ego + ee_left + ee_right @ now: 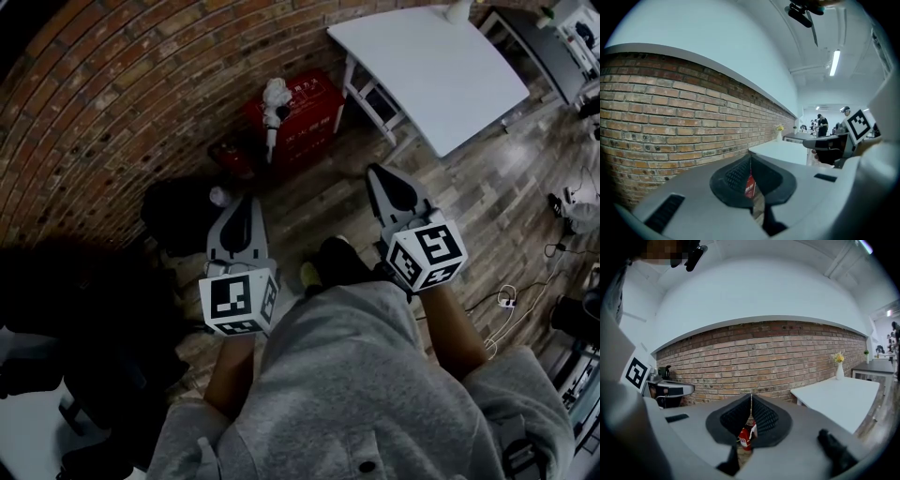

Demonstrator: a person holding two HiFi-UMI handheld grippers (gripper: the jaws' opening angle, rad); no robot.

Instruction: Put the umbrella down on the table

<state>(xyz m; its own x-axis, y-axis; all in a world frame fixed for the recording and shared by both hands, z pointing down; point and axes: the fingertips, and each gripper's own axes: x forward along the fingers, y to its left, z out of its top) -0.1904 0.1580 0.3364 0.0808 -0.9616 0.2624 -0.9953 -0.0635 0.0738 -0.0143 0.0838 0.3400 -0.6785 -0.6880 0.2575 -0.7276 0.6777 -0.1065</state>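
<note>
In the head view both grippers are held out at waist height over the wooden floor, a short way apart. My left gripper [247, 202] is shut with nothing in it, and its own view shows the tips [751, 157] meeting. My right gripper [378, 173] is also shut and empty, its tips [751, 397] pressed together. What looks like a folded white umbrella [274, 111] stands against a red box [305, 117] by the brick wall, ahead of both grippers. The white table [441, 66] stands further off at the right.
A brick wall [112, 103] runs along the left. A dark bulky thing [178, 216] lies on the floor beside the left gripper. A small vase [839, 369] stands on the table's far end. Cables [506, 300] trail on the floor at the right. People stand far off [820, 124].
</note>
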